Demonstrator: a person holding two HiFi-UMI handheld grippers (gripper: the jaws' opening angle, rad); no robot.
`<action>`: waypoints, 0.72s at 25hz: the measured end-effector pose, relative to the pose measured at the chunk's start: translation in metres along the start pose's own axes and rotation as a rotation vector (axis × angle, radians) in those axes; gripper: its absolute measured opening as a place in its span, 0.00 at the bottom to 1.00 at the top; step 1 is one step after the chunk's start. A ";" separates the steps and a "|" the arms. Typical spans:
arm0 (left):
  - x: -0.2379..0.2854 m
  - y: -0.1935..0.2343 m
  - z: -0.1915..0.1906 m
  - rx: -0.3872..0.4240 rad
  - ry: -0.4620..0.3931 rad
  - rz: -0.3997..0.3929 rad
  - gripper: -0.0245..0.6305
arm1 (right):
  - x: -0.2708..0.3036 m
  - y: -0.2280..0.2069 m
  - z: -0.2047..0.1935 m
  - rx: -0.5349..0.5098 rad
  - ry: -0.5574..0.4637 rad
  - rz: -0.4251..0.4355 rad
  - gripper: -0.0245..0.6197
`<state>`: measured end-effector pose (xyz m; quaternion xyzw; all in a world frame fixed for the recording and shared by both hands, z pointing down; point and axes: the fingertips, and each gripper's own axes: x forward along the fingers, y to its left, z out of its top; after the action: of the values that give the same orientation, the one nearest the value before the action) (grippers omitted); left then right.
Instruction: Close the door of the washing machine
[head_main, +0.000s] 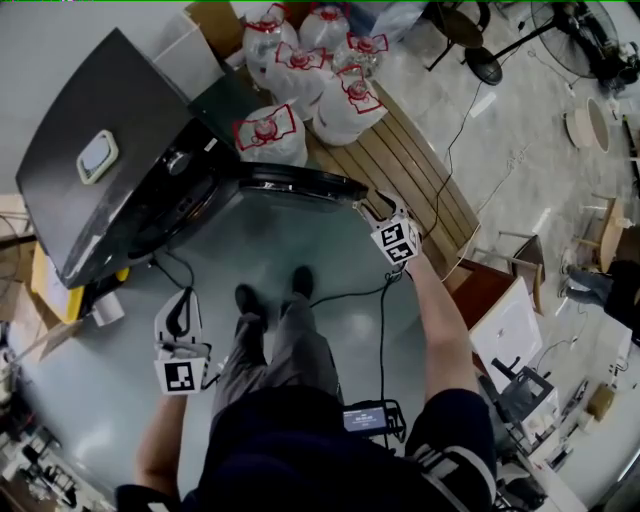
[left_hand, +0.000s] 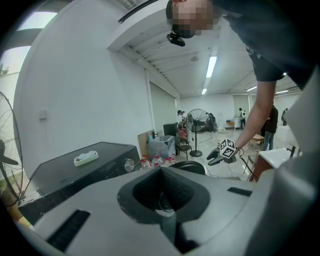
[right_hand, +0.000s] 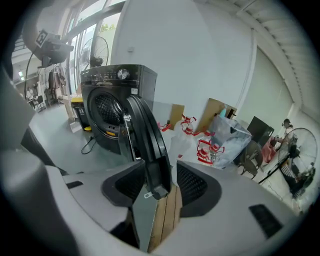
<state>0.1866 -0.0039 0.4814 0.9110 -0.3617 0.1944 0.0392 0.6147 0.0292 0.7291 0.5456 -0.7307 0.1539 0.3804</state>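
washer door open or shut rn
Open: the door stands swung out from the washing machine, drum mouth exposed, its edge between the right gripper's parted jaws.

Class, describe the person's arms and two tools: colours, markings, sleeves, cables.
Both the left tool and right tool are pale grey with a black-and-white marker cube. Short dark sleeves; the right has white stripes. A black cable trails from the right tool.

A pale grey, glossy floor (head_main: 330, 250) runs under a wooden slatted pallet (head_main: 420, 170). Bagged water jugs (head_main: 345, 105) stand on the pallet. Behind the pallet, a cardboard box (head_main: 215, 20) sits by the white wall (right_hand: 190, 50). Well beyond the pallet, a pedestal fan (left_hand: 198, 120) stands under ceiling strip lights (left_hand: 212, 66).
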 end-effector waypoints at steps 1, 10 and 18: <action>0.001 0.000 -0.002 0.002 0.002 0.002 0.07 | 0.004 -0.003 -0.004 -0.007 0.007 0.004 0.37; 0.006 -0.002 -0.018 0.030 0.062 0.026 0.07 | 0.037 -0.018 -0.044 -0.091 0.064 0.075 0.39; 0.011 -0.003 -0.029 0.032 0.100 0.056 0.07 | 0.068 -0.022 -0.057 -0.150 0.086 0.207 0.39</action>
<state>0.1867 -0.0026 0.5129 0.8902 -0.3814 0.2465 0.0369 0.6492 0.0117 0.8117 0.4302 -0.7756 0.1606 0.4331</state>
